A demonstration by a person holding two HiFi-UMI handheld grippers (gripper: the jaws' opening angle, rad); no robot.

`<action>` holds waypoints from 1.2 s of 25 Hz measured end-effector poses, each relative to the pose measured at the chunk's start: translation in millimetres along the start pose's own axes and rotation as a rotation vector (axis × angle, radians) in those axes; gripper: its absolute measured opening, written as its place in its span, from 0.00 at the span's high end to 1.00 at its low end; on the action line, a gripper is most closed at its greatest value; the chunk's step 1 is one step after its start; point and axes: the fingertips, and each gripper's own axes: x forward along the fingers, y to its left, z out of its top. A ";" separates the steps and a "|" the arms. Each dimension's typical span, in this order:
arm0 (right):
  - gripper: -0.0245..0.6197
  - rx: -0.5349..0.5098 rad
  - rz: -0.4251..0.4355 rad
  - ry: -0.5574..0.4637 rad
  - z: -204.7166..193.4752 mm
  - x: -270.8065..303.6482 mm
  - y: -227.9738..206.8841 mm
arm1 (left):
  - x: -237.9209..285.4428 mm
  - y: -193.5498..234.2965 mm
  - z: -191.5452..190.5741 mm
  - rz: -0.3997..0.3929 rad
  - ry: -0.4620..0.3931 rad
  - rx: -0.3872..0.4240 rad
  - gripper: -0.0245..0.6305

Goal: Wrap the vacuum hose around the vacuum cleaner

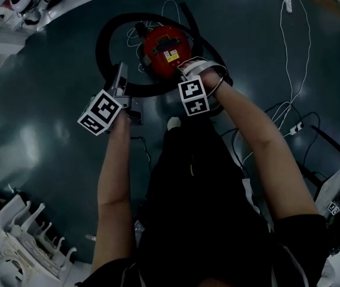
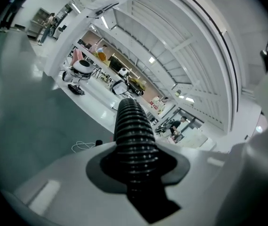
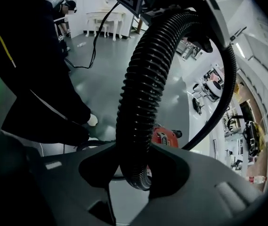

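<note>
Head view: a black, ribbed vacuum hose (image 1: 101, 46) loops on the dark grey floor (image 1: 50, 100) around the round, glossy red vacuum cleaner (image 1: 167, 51). The left gripper (image 1: 121, 75) and right gripper (image 1: 187, 69) are each clamped on the hose.

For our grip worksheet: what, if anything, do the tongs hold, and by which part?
The hose: left tongs and right tongs each clamp its ribbed length, at separate spots.

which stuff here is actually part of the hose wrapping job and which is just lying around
Part of the job: vacuum hose, red vacuum cleaner, left gripper and right gripper, both with jaws shut on the hose.
Lying about: white cable, white rack.
</note>
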 end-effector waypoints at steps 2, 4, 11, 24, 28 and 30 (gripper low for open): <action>0.69 -0.038 0.011 -0.001 -3.8 5.7 -0.5 | -0.9 9.8 -7.0 0.023 -0.010 -0.020 0.76; 0.69 -0.087 0.028 -0.003 -8.0 10.8 -2.4 | -2.0 20.3 -13.7 0.050 -0.027 -0.047 0.76; 0.69 -0.296 0.133 -0.021 -28.7 24.9 -10.2 | 1.0 52.3 -43.2 0.141 -0.077 -0.184 0.75; 0.69 -0.624 0.231 0.037 -27.5 40.7 -13.9 | -28.1 100.5 -97.8 0.249 -0.143 -0.369 0.74; 0.69 -0.709 0.253 0.054 -24.9 50.4 -15.8 | -33.2 116.3 -116.0 0.279 -0.143 -0.416 0.73; 0.69 -0.757 0.265 0.066 -31.3 56.3 -18.2 | -28.7 119.5 -127.4 0.289 -0.141 -0.436 0.73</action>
